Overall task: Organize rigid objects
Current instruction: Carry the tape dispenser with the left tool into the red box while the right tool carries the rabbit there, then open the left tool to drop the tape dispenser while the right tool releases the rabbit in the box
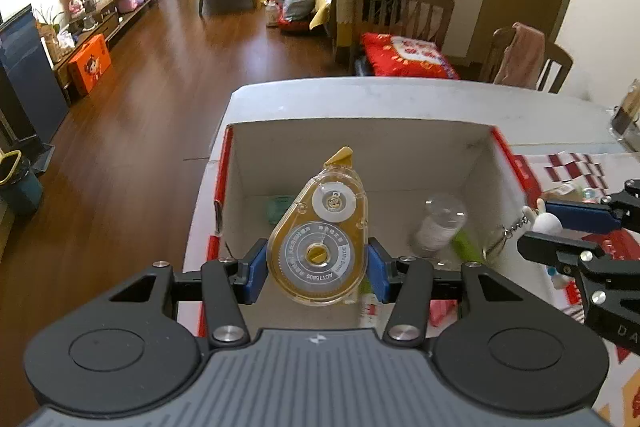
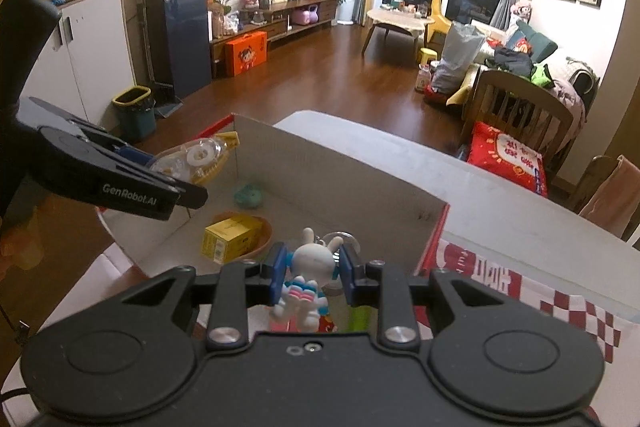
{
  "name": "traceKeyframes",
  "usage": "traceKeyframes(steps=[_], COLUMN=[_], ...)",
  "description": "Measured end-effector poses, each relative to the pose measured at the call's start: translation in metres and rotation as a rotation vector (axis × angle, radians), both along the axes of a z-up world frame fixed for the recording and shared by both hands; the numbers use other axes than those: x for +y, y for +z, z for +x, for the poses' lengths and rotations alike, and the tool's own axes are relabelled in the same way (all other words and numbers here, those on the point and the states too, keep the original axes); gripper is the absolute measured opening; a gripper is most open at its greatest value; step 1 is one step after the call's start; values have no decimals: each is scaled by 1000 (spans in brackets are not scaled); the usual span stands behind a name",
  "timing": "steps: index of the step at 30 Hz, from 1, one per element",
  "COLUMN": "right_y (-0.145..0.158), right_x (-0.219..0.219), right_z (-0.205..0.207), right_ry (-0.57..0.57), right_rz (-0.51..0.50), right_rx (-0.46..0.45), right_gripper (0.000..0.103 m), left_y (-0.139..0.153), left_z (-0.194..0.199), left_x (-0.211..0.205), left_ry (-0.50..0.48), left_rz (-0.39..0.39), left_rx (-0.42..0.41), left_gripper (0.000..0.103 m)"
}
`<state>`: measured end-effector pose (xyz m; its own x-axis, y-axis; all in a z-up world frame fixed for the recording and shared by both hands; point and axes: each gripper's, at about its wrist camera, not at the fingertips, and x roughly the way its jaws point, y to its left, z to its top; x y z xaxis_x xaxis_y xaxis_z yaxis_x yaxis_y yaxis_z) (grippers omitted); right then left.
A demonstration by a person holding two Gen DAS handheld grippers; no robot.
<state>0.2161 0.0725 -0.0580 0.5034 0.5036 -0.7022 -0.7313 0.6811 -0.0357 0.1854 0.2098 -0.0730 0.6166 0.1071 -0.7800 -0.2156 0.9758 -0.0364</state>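
**Two full grippers over one box: watch for a bad drop**

The left gripper is clamped on a tape dispenser, its blue pads pressing the clear shell at the widest part, the yellow nose pointing forward over the box. The grip sits low on a smooth rounded body, so I'd judge it could pivot or squirt out if the squeeze eases unevenly. It hangs above the box's left half, so a slip would most likely still land inside, though it could strike the teal thing lying below.

The right gripper holds a white rabbit figure by its middle, pads on either side, ears up. A keyring dangles from it on a short chain. That loose ring is the likelier trouble: it could snag on the box wall or on the gripper itself as the jaws part, dragging the rabbit back out.

Already in the box are a yellow carton resting in a shallow bowl, a clear bottle, blurred, and a green tube. Dropping the rabbit from height could knock the bottle over.

The two grippers are near each other across the box; if both lower at once, I'd worry about them bumping. The box stands on the white worktop near its left edge, so a hard nudge could shift it toward the floor.
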Motion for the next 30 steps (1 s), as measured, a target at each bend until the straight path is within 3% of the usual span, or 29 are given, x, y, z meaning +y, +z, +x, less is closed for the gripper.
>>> traceKeyframes(steps=[16,25,30], right_y=[-50,-55,-52], right_x=[26,22,19], right_z=[12,12,13], right_ry=[-21,-58,-77], right_rz=[-81,-71,-59], right_rx=[138,201,215], right_gripper=[28,31,36], left_y=[-43,-50,-49], left_z=[32,34,38], left_x=[14,1,-1], left_ry=[-16,-60,-47], left_rz=[8,70,61], left_rx=[100,120,126], left_gripper=[50,50,50])
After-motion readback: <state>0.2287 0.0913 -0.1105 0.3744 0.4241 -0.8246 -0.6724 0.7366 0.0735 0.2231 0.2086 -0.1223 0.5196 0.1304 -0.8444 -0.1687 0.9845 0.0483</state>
